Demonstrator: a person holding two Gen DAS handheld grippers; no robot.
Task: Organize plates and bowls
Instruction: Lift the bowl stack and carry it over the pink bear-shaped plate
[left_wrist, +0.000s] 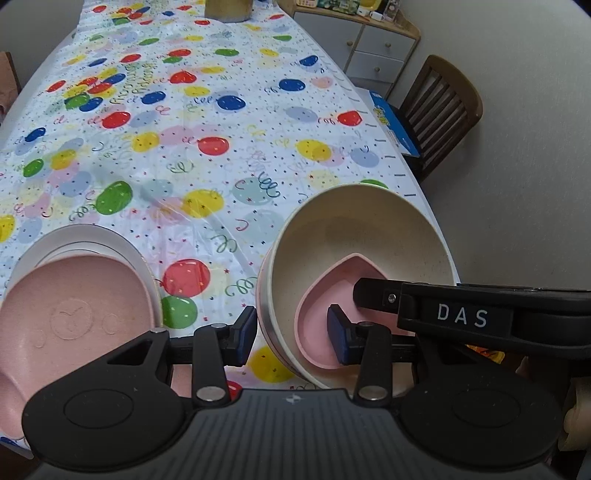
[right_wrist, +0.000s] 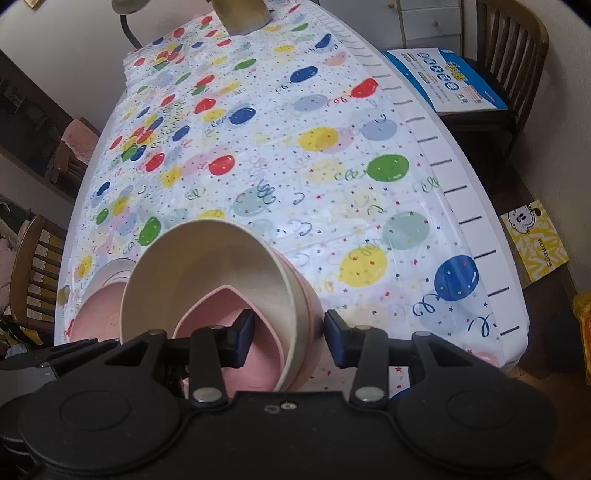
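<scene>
While tongs (right_wrist: 289, 338) straddle its rim, cream bowl (right_wrist: 207, 258) holding pink heart dish (right_wrist: 258, 354)

The left claw (left_wrist: 291, 338) is open, its two blue-padded fingers (left_wrist: 246, 325) spread wide and level. The right claw (right_wrist: 290, 338) is open too, fingers apart; its black body reaches in from the right in the left wrist view.

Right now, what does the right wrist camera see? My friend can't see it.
The right tool straddles the wall of a tilted cream bowl, jaws open, with a pink heart-shaped dish inside it. They sit on a balloon tablecloth.
</scene>
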